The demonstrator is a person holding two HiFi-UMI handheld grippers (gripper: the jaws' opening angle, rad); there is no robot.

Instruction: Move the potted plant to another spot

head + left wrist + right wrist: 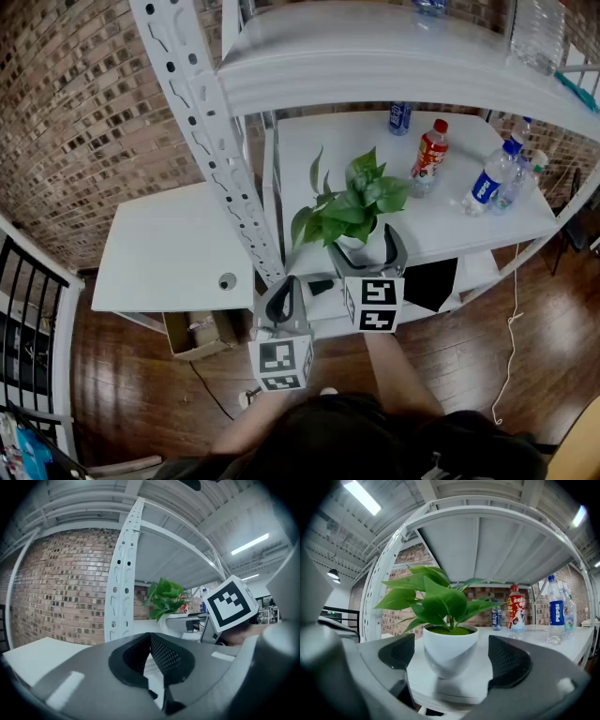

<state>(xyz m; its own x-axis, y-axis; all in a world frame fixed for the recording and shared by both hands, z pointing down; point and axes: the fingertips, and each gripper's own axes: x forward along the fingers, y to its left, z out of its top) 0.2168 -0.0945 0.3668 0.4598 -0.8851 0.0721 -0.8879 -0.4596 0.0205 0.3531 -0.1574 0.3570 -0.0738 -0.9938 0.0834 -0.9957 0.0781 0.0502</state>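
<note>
White-potted plant (440, 599) (broad green leaves) sits untouched; right gripper (451, 657) gapes wide around it.

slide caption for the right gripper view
Open right tool, potted plant between its pads, untouched, on the white shelf.

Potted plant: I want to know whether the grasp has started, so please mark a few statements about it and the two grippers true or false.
1. The potted plant stands upright on the white shelf. True.
2. The right gripper already presses its pads on the pot. False: its jaws are open, one on each side of the pot, with a gap at both.
3. The left gripper holds a bottle. False: its jaws are together with nothing in them.
4. Bottles stand on the same shelf, farther back than the plant. True.
</note>
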